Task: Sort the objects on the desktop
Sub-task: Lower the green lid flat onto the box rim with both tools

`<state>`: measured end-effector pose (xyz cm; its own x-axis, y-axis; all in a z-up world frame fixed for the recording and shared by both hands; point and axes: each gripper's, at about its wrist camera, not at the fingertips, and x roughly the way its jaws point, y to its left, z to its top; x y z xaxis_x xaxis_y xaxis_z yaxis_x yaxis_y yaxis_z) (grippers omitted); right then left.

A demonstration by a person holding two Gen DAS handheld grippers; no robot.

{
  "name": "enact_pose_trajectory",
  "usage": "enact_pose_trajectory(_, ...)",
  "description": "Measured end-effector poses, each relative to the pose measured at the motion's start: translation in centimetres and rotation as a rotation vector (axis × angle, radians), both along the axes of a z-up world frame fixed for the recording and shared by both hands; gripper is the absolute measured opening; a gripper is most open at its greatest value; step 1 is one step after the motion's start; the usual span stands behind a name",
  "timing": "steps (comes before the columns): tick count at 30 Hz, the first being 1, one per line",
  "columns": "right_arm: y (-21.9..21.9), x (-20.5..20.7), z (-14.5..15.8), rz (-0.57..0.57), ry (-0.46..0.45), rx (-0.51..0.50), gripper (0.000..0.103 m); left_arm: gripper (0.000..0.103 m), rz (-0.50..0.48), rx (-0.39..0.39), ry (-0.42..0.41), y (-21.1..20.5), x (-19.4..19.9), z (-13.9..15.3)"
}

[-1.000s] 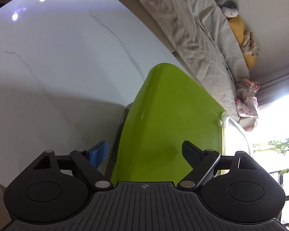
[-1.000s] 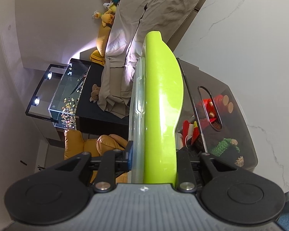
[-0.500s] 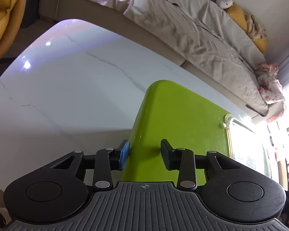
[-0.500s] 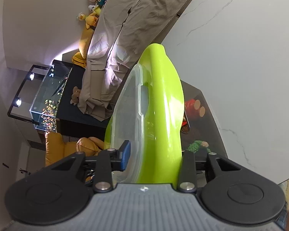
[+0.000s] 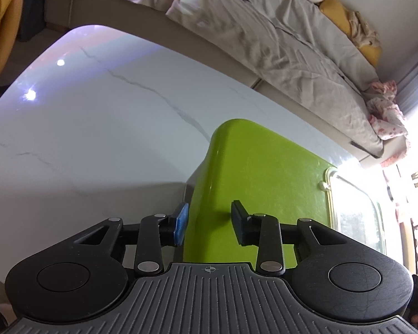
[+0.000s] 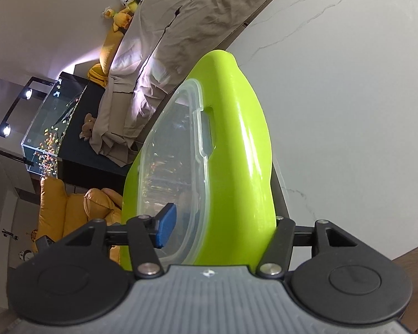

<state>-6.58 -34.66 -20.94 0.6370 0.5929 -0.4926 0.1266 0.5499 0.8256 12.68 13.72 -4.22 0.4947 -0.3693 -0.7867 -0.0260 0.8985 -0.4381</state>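
Note:
A lime-green box lid (image 5: 253,178) with a clear window panel (image 5: 354,214) fills the middle of the left wrist view. My left gripper (image 5: 209,222) is shut on the lid's near edge, one finger under the rim and one on top. In the right wrist view the same lid (image 6: 237,150) stands on edge with its clear panel (image 6: 170,167) to the left. My right gripper (image 6: 217,228) is shut on it, blue pad (image 6: 165,229) on the clear panel and the other finger behind the green rim. The box under the lid is almost hidden.
The white marble table (image 5: 97,139) lies under and left of the lid, and shows at right in the right wrist view (image 6: 348,97). A bed with grey sheets (image 5: 264,33) runs along the table's far edge. A fish tank (image 6: 50,128) and a yellow seat (image 6: 78,211) stand beyond.
My left gripper has closed from wide open onto the lid's edge. The lid has tilted down over the box, so the toys inside no longer show in the right wrist view.

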Motion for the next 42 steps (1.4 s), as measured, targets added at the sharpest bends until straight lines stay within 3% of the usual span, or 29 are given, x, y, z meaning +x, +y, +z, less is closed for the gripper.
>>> enact_pose_trajectory(3, -0.2, 0.4, -0.6, -0.008, 0.016, 0.023, 0.066, 0.039, -0.004, 0.004, 0.001, -0.2, 0.0, 0.1)
enact_pose_trajectory(9, -3.0, -0.4, -1.5, -0.154, -0.037, 0.130, 0.069, 0.041, -0.003, 0.005, 0.005, -0.3, 0.0, 0.2)
enact_pose_trajectory(13, -3.5, -0.3, 0.6, -0.215, -0.097, -0.031, 0.065, 0.042, -0.002, 0.008, 0.009, -0.3, 0.2, 0.3)
enact_pose_trajectory(16, -2.5, 0.9, 1.9, -0.190, -0.088, -0.166, 0.043, 0.046, 0.003, 0.011, 0.011, -0.3, 0.2, 0.3)
enact_pose_trajectory(18, -1.5, 1.6, 2.5, -0.178, -0.096, -0.239, 0.041, 0.053, 0.007, 0.016, 0.011, -0.2, 0.1, 0.3)
enact_pose_trajectory(27, -0.3, 2.3, 2.6, -0.173, -0.097, -0.205, 0.041, 0.054, 0.036, 0.014, 0.008, 0.2, 1.1, 0.5)
enact_pose_trajectory(36, -1.0, 0.8, 1.2, -0.211, -0.093, -0.148, 0.042, 0.062, 0.026, 0.034, -0.008, -1.3, 2.6, 1.2)
enact_pose_trajectory(42, -0.3, 2.3, 2.5, -0.211, -0.097, -0.231, 0.042, 0.064, 0.056, -0.007, 0.010, -0.3, 1.3, 0.7)
